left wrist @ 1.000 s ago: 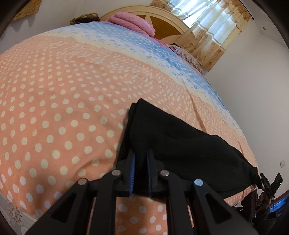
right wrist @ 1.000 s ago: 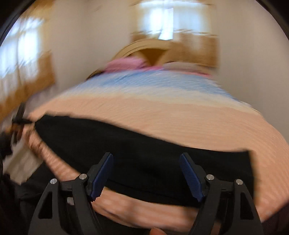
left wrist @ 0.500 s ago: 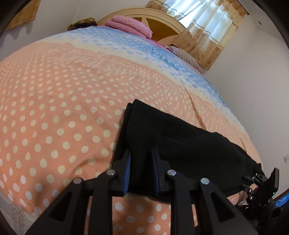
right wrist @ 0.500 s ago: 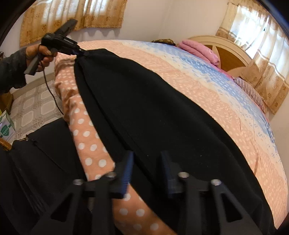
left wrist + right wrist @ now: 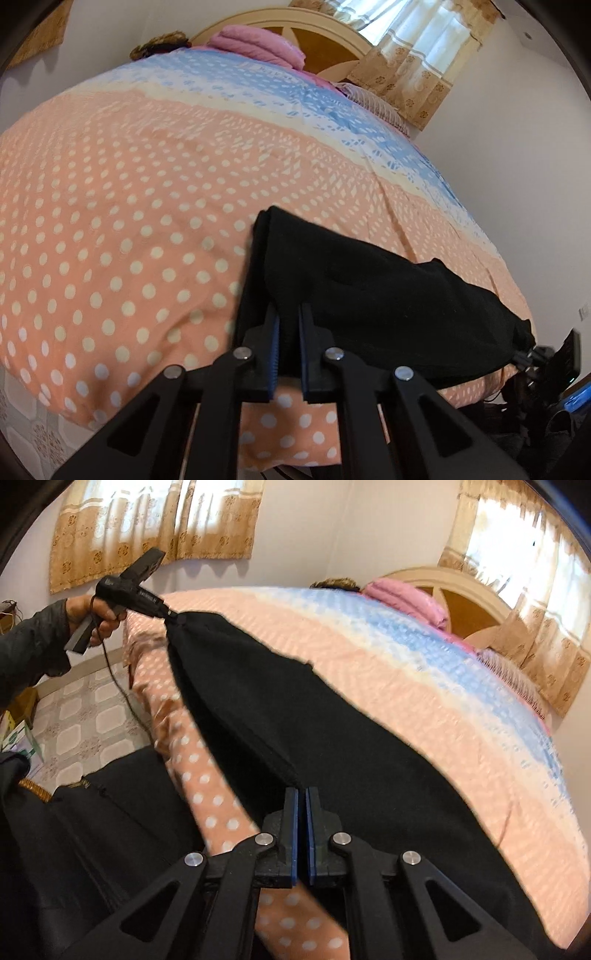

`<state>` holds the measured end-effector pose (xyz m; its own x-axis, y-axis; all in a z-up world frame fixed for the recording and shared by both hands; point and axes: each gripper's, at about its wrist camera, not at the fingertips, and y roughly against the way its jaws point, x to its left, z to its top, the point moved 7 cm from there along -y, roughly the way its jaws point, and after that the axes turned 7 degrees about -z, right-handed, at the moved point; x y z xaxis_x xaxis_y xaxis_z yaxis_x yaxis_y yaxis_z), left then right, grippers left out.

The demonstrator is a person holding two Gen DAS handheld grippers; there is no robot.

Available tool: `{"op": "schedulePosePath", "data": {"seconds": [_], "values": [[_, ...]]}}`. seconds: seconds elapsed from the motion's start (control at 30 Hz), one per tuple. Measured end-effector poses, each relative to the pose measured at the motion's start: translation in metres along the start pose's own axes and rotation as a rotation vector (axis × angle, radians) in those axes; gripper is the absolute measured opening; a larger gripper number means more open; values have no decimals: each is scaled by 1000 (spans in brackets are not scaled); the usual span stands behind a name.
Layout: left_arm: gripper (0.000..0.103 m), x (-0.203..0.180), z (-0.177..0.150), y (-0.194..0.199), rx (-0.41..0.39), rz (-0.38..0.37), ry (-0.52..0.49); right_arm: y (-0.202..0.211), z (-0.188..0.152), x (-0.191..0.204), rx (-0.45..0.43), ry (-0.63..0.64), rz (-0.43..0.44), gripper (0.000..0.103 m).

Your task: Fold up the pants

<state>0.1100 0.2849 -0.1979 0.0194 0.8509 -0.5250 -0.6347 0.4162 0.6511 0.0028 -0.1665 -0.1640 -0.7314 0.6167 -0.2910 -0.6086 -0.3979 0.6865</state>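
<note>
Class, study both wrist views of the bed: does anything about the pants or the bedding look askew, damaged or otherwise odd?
Nothing is damaged or spilled. The black pants lie along the near edge of the dotted bedspread, pinched at one end by the left gripper and at the other by the right gripper. Only a few shallow creases show.

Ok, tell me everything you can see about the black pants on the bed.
The black pants look like soft, matte knit fabric, laid flat lengthwise along the near edge of the polka-dot bedspread. The left hand-held gripper is shut on one end, the right hand-held gripper on the near edge. The end at the left gripper looks layered.
</note>
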Motion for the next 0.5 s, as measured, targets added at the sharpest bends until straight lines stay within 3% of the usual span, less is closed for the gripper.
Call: {"op": "schedulePosePath", "data": {"seconds": [0.13,0.2,0.33,0.4,0.47,0.5], "values": [[10,12,-6,-12,23,2,29,-27,-21,13,81,9,30,3],[10,12,-5,-11,15,-16,38,-29,-22,15,79,20,25,4],[20,8,-6,-3,4,18,11,-24,-19,10,93,-1,66,5],[33,6,-6,8,-21,90,-35,-20,-22,6,110,-11,90,6],[57,4,-6,24,-73,171,-83,-14,-22,0,107,-28,105,6],[61,3,-4,28,-94,192,-92,-9,-19,-4,100,-44,115,7]]}}
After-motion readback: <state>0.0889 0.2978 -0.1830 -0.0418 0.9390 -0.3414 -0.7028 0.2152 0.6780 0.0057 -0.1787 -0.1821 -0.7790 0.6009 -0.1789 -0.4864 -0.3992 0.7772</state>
